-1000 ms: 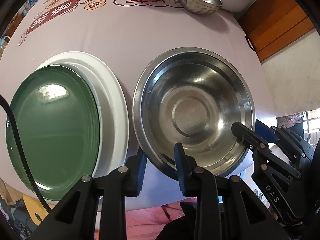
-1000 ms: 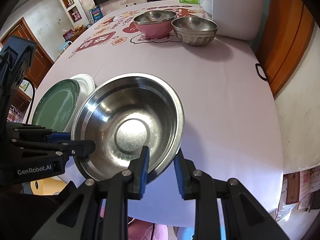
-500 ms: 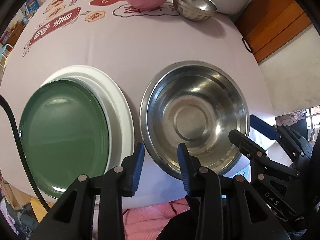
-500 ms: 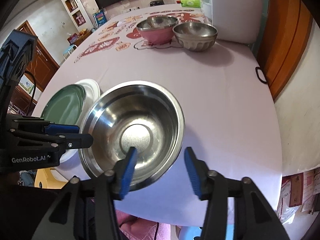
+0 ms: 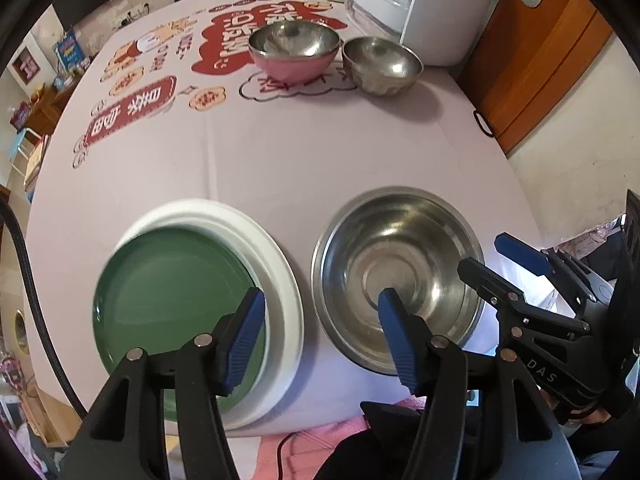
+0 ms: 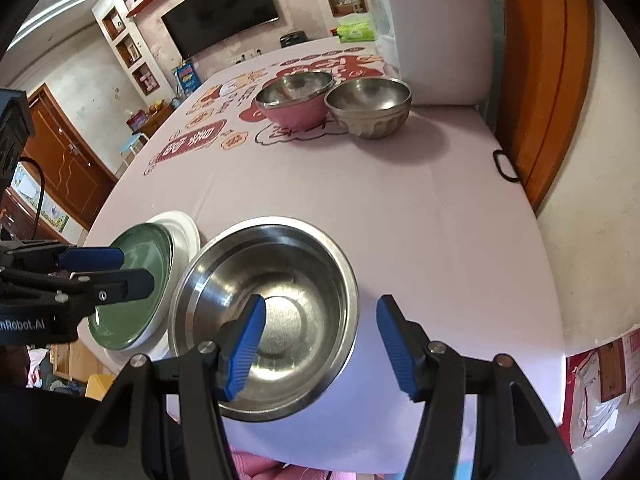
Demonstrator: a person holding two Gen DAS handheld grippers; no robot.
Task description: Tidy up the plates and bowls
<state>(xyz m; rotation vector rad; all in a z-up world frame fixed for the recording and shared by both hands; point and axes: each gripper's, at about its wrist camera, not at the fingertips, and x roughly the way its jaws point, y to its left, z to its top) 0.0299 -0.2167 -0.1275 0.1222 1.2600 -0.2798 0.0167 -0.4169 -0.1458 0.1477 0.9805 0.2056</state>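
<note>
Both tongs, left (image 5: 322, 334) & right (image 6: 318, 344), spread apart, nothing held. Large steel bowl (image 5: 398, 276): stiff, light, slick; best gripped at 6 o'clock rim.

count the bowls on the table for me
3. A large steel bowl sits at the near edge beside the stacked plates. A pink bowl and a smaller steel bowl stand side by side at the far end. Nested bowls could be hidden.

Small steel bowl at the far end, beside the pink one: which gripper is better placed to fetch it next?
Probably right. The small steel bowl sits on the right side, the right gripper is open and empty, and the left gripper hangs over the green plate.
</note>
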